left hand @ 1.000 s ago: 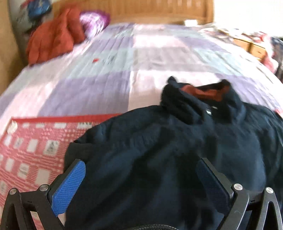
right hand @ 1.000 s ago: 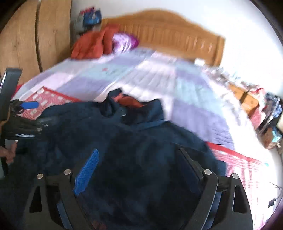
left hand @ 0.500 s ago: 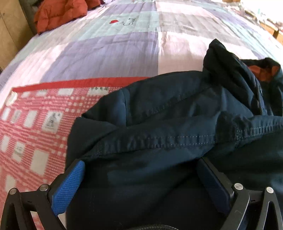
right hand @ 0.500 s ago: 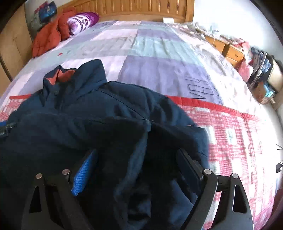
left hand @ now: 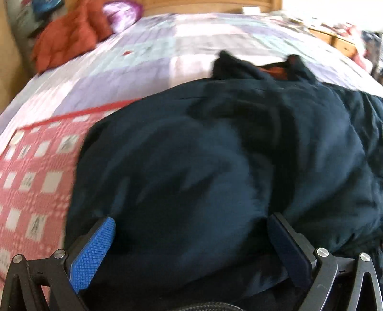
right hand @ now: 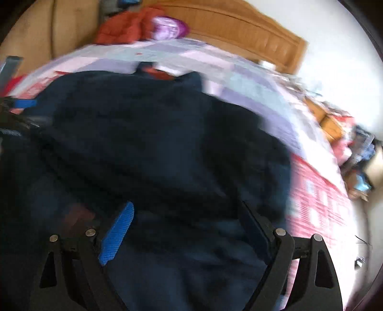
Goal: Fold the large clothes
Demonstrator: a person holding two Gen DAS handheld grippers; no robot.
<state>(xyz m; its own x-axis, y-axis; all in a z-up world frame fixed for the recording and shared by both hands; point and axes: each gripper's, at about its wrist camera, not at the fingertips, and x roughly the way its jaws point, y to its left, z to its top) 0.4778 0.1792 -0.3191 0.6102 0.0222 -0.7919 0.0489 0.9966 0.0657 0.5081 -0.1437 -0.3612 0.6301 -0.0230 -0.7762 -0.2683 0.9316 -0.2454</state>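
We saw a dark navy jacket [left hand: 215, 167] filling the lower and middle frame in both views, a soft, matte, bulky heap with rounded folds, lying on the bed. Its stand-up collar [left hand: 275, 69] sat at upper centre, showing rust-orange lining. Both frames were motion-blurred, so stitching was unreadable.

The left gripper [left hand: 191, 241] had its jaws spread wide at the bottom edge, with ribbed blue pads on black angular arms. Jacket fabric bulged between them; we could not tell whether the pads pressed it. The right gripper [right hand: 186, 229] looked the same: jaws wide, cloth mounded in the gap, grip unclear.

Under the jacket we noted a red-and-white checked woven blanket [left hand: 31, 179] at lower left, and above it a quilted patchwork bedspread [left hand: 148, 57] in lilac, pink and pale green. A crumpled orange-red garment [left hand: 71, 36] and a shiny purple bundle [left hand: 122, 12] lay at upper left. A curved wooden headboard [right hand: 251, 31] ran across the top of the right view. Cluttered wooden drawers [right hand: 332, 124] stood at the right edge. The jacket hid most of the near blanket.
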